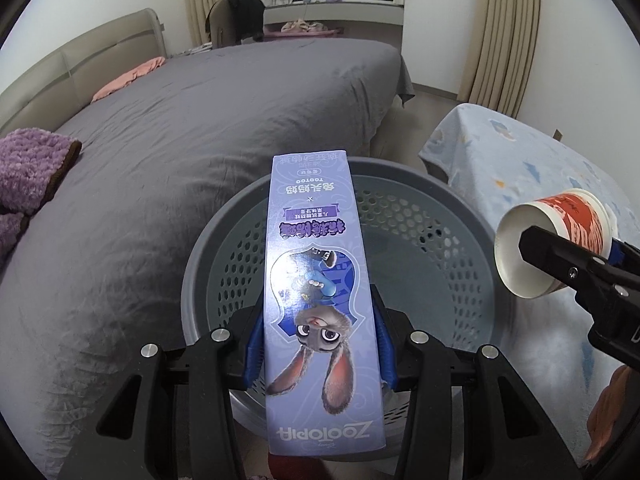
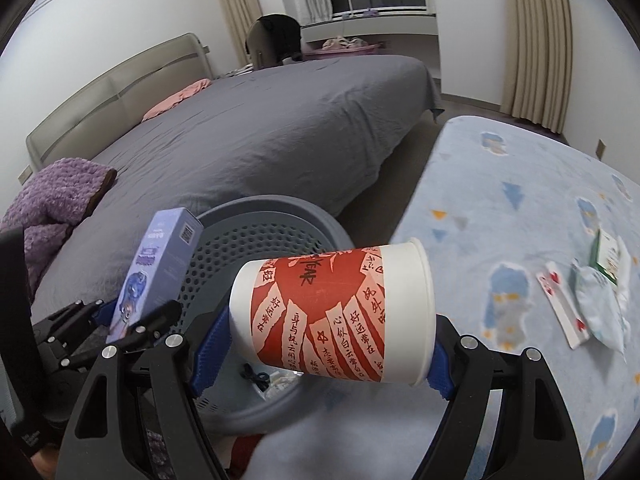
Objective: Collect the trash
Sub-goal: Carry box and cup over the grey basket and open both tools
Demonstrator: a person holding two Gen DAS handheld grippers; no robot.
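My left gripper is shut on a long purple Zootopia box, held lengthwise above the grey perforated basket. The box also shows in the right wrist view, with the left gripper around it. My right gripper is shut on a red and white paper cup, held on its side, base to the left, over the basket's right rim. In the left wrist view the cup hangs at the right with the right gripper on it.
A grey bed lies behind and left of the basket, with a purple blanket. A light blue patterned cover lies at the right, with a card and wrappers on it. Small scraps lie in the basket.
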